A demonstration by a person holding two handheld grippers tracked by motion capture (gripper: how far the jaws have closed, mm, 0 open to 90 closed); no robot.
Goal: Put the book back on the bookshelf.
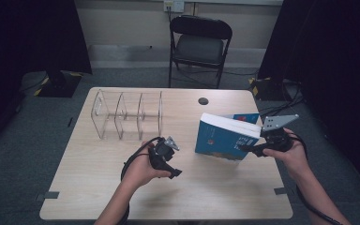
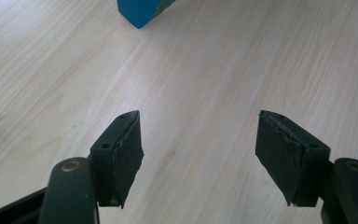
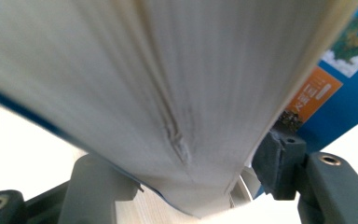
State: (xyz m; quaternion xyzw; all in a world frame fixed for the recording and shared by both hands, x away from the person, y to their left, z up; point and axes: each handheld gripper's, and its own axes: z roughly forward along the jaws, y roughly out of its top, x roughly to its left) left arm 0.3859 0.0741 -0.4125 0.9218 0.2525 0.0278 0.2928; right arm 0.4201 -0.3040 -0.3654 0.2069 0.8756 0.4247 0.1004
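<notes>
1. In the high view, the right tongs met the near right corner of a thick blue book on the right half of the desk. The book stood raised on its lower edge, tilted, with its white page block facing up and toward the right hand. Its long axis ran across the desk from left to right, the right end lying a little nearer the person. A second blue cover lay flat just behind it. The left tongs hung over bare wood left of the book, well apart from it, and held nothing. A clear acrylic rack with upright dividers stood on the far left part of the desk, and a folding chair stood beyond the desk.

2. In the left gripper view, the left tongs stood wide apart, with only light wood grain between the two black pads. A blue corner of the book showed at the top edge, well clear of the pads.

3. In the right gripper view, the right tongs stood partly spread, with the book's page block reaching down between them. The right pad sat beside the blue and orange cover, but I could not tell whether either pad pressed on the book.
</notes>
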